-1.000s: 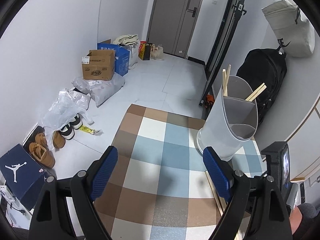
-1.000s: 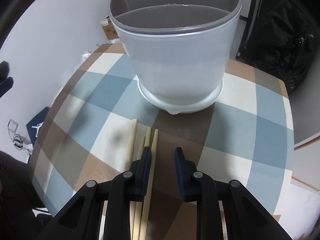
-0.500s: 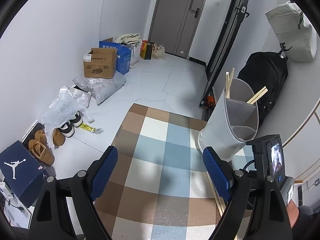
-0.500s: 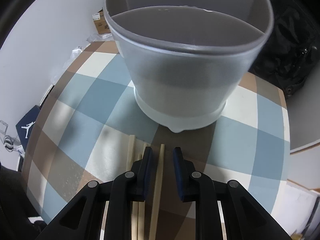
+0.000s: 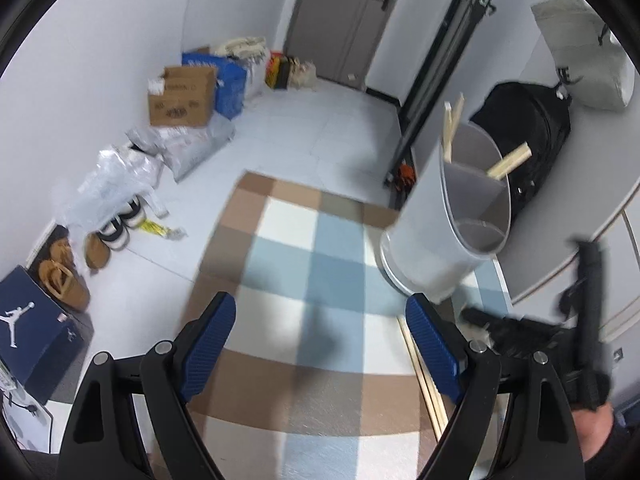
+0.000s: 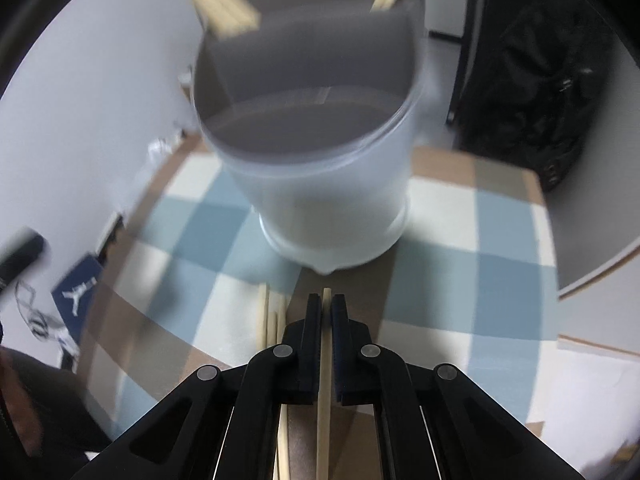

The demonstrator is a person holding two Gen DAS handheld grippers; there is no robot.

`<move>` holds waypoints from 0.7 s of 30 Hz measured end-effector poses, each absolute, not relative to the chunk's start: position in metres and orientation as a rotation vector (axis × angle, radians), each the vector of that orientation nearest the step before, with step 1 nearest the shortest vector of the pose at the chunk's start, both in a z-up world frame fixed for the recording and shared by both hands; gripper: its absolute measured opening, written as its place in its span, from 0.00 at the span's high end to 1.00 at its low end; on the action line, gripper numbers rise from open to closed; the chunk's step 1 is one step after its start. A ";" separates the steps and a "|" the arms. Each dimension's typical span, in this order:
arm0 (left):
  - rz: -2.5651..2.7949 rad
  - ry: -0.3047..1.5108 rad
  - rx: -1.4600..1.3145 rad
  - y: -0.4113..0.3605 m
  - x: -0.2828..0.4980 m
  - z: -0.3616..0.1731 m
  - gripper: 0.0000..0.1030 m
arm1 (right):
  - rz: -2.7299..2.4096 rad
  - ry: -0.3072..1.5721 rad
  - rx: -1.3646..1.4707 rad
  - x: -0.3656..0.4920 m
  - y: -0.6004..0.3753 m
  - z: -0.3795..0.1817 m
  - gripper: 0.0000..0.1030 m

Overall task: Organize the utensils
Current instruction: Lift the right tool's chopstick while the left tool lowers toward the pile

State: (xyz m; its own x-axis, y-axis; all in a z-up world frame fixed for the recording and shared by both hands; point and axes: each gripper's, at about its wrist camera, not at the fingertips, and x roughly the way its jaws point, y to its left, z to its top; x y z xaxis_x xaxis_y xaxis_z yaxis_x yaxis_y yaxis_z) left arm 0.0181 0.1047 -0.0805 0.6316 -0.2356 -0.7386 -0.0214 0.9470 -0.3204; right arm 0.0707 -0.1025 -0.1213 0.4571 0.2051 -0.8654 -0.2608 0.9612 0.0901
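- The checked worktop (image 5: pixel 304 280) fills most of both views. It carries the utensil holder and the loose chopsticks I am sorting.
- The grey utensil holder (image 6: pixel 320 184) stands just beyond my right tongs (image 6: pixel 326 312). It is split into compartments, and a few chopsticks (image 6: pixel 224 12) already lean in the far ones. The near one looks empty.
- My left tongs (image 5: pixel 320 344) hang over the worktop with their blue pads wide apart and nothing between them. I should keep them out of the way, or ready to steady the holder.
- My right tongs are clamped on a single chopstick (image 6: pixel 325 380). It runs between the pads, its tip poking out toward the holder's base.
- To do this step well, I judge that I must lift the stick well clear before swinging it. I would then tip it upright over a compartment and let go only once the end is inside the rim.
- The grip is thin and off the stick's middle, so it could pivot or slip. Slow wrist turns seem wise.
- The remaining chopsticks (image 6: pixel 269 320) lie just left of the held one, touching or nearly so. Dragging sideways could scatter them.
- The holder's foot is near the stick's tip, so pushing forward might knock it.
- Off the worktop, a black backpack (image 5: pixel 528 128), boxes and shoes sit on the floor, well apart.
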 end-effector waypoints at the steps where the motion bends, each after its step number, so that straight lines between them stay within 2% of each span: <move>1: -0.136 0.906 -0.307 0.099 0.019 -0.084 0.19 | 0.291 1.032 -0.035 0.067 -0.109 -0.113 0.96; 10: -0.233 1.081 -0.271 0.058 0.027 -0.106 0.19 | 0.335 0.848 0.148 0.044 -0.166 -0.057 0.96; 15: -0.210 1.145 -0.274 0.042 0.037 -0.112 0.19 | 0.333 0.801 0.232 0.042 -0.185 -0.050 0.96; 17: -0.182 1.175 -0.258 0.037 0.043 -0.117 0.27 | 0.338 0.798 0.242 0.040 -0.193 -0.052 0.96; 21: -0.144 1.253 -0.279 0.031 0.056 -0.129 0.29 | 0.358 0.795 0.280 0.039 -0.201 -0.054 0.96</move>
State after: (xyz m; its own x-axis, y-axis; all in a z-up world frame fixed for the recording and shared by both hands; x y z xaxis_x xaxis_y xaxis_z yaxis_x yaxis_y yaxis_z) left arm 0.0558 0.0313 -0.1289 0.3089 -0.2588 -0.9152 -0.0447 0.9573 -0.2858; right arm 0.0389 -0.2014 -0.0544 0.6454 0.4138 -0.6420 -0.2061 0.9037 0.3752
